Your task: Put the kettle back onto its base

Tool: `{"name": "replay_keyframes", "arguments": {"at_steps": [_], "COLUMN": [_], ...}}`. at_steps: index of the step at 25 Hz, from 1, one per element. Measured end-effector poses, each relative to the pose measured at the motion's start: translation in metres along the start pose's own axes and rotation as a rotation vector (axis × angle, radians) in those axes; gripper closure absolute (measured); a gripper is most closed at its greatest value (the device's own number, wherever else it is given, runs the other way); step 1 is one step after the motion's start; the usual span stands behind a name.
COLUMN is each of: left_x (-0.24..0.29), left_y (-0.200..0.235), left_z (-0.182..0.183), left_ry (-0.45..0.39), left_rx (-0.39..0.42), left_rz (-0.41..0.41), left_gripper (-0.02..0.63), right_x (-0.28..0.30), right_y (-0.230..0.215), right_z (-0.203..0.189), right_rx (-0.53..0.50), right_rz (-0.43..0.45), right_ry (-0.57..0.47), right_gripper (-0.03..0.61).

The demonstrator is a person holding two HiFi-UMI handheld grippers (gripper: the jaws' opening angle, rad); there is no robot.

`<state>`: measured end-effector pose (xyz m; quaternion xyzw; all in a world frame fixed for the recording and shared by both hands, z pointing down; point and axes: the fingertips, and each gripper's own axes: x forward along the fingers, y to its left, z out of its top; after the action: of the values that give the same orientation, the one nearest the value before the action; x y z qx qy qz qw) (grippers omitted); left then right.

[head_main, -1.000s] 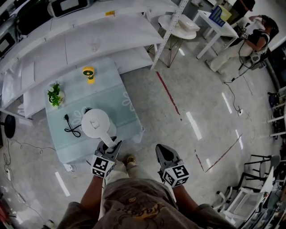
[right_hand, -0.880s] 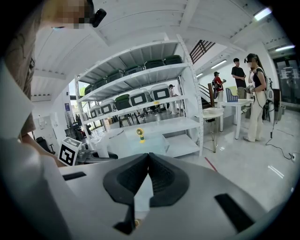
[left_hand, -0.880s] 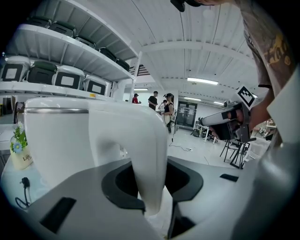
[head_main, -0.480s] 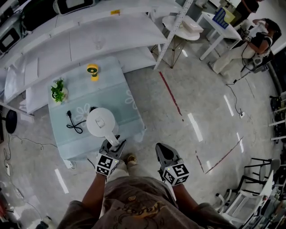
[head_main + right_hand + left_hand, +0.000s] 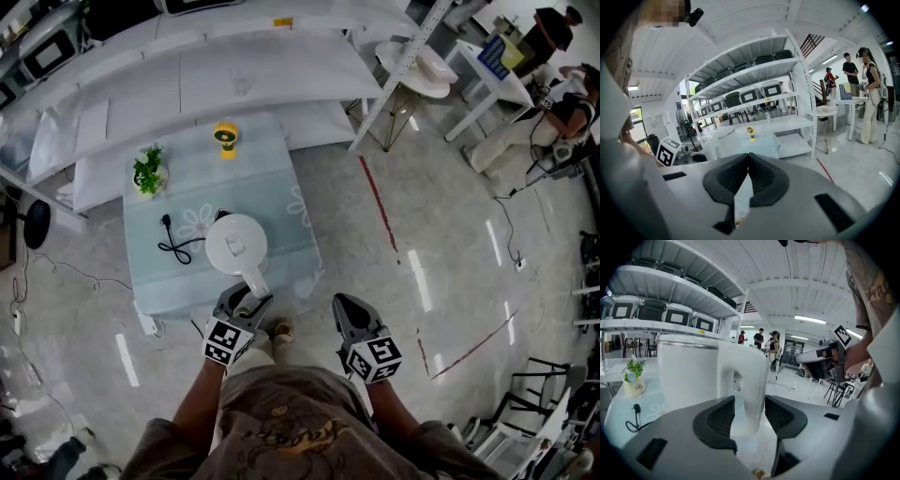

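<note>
The white kettle [image 5: 236, 244] stands upright on the light-blue table [image 5: 281, 187], over a black base whose edge [image 5: 218, 217] just shows behind it; the base's cord [image 5: 178, 248] trails left. My left gripper [image 5: 246, 298] reaches in from the near edge with the kettle's handle [image 5: 749, 385] between its pads. Its jaws have just been opening, and a narrow gap shows beside the handle, so the left gripper [image 5: 749, 408] is open. My right gripper [image 5: 345, 309] hangs over the floor to the right of the table, shut and holding nothing [image 5: 749, 161]. It also sees the kettle [image 5: 723, 140].
A small potted plant [image 5: 147, 171] and a yellow desk fan [image 5: 224, 139] sit at the table's far side. White shelving [image 5: 234, 66] runs behind the table. A round table [image 5: 417, 61] and people [image 5: 562, 103] are at the far right.
The head view has shifted, so the table and kettle sit further right in the picture. The kettle stays at the same spot on the table. The left jaws stand wider round the handle.
</note>
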<state>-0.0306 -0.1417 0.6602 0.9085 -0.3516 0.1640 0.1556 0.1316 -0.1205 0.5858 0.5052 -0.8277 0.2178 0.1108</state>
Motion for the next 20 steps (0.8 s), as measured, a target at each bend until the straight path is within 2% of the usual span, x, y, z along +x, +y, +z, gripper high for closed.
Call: {"name": "replay_keyframes", "arguments": {"at_steps": [10, 16, 20], "left_x": [-0.069, -0.113, -0.140], "left_y": [0.022, 0.048, 0.064], "left_z": [0.042, 0.090, 0.127], "left_ry": [-0.067, -0.182, -0.276], "left_rx": [-0.059, -0.108, -0.126], "left_rz": [0.052, 0.142, 0.170], "left_gripper": [0.407, 0.407, 0.407], "right_x": [0.045, 0.056, 0.058], "right_y": [0.034, 0.059, 0.066], "right_z": [0.025, 0.054, 0.077], "right_rx": [-0.056, -0.085, -0.105], "right_rz": [0.121, 0.172, 0.182], "right_ry": [-0.017, -0.070, -0.109], "right_gripper": [0.577, 0.577, 0.577]}}
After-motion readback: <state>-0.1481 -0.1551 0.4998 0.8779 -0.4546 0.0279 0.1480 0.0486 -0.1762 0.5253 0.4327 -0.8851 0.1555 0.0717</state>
